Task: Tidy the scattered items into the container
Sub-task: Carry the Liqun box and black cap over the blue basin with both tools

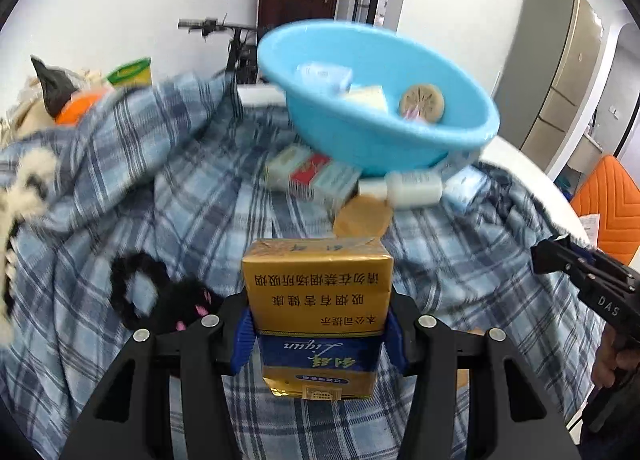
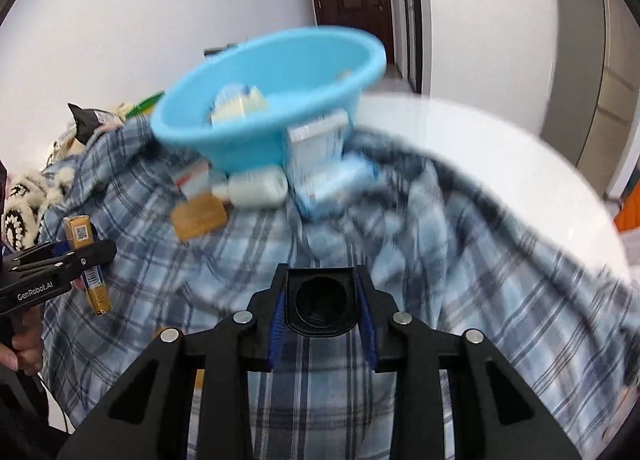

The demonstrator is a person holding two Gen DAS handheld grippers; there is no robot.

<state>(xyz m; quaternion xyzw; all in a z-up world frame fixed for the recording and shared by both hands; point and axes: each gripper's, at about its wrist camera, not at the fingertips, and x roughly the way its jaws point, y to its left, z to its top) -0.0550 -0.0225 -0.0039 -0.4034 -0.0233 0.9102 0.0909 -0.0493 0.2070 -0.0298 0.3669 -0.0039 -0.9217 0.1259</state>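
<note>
Blue basin (image 1: 372, 140) holds small boxes (image 1: 324, 76)

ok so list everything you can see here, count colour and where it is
basin: 1, light blue, tilted on the items at the far end of the cloth
items in the basin: at least 3, pale packets and a round tan disc, blurred
gold box: 1, gold and blue, held in the left jaws
black cap-like piece: 1, black, held in the right jaws
white bottle: 1, lying in front of the basin
red and white boxes: several, under the basin's left edge
tan disc: 1, on the cloth near the bottle
black furry ring: 1, left on the cloth
plaid cloth: 1, blue and white, covering the surface
left gripper: black, shut on the box
right gripper: black, shut on the black piece
</note>
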